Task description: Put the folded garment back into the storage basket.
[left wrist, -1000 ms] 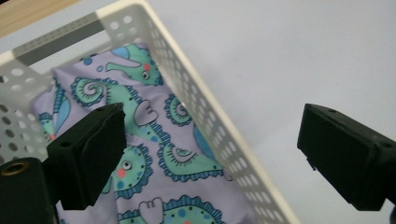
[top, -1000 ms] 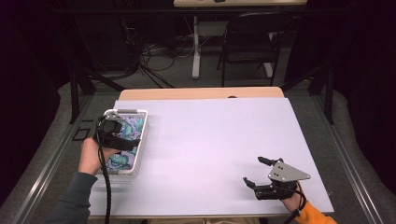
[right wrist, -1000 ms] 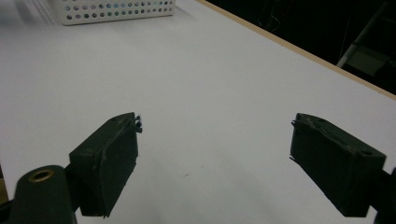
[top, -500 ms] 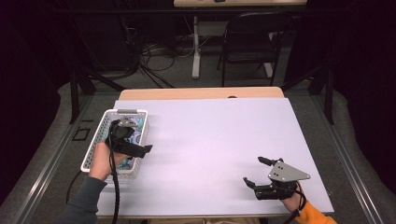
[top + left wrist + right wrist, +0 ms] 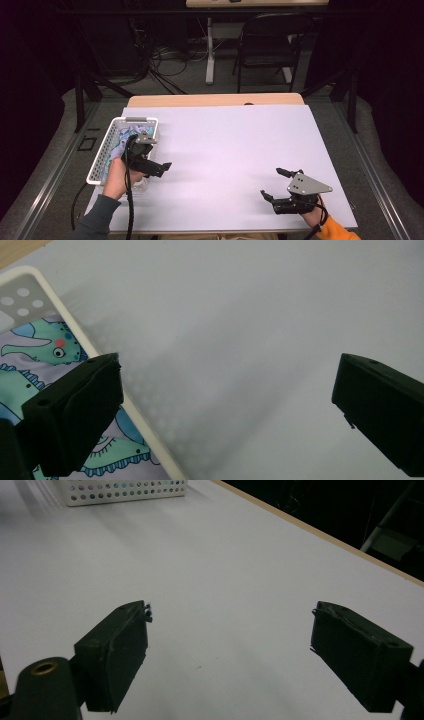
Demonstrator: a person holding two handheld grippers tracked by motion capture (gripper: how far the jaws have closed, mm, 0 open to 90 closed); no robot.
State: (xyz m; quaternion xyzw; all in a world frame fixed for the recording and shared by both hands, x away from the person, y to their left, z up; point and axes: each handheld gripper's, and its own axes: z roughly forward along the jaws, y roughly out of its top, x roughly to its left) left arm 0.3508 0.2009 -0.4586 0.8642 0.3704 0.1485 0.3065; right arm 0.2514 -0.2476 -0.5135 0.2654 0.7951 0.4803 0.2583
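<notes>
The printed cloth (image 5: 121, 141) (pale purple with green sea creatures, one with a pink cheek plain in my left gripper view) lies bunched inside the white perforated basket (image 5: 101, 159) at the left edge of the surface (image 5: 235, 150), and nothing of it is caught between my jaws. A second ago my left gripper (image 5: 161, 167) was down over the basket, right on the cloth; now it has come away sideways past the basket's right rim and hangs over bare surface, pointing toward the middle. Its jaws have just been opening and stand wide apart with nothing between them. I read that as the cloth set down and let go, so the putting-away looks done on this side, though I cannot tell how neatly the cloth sits. My right gripper (image 5: 274, 184) has not stirred: it rests near the front right of the surface, jaws spread wide and holding nothing, well apart from the basket.
</notes>
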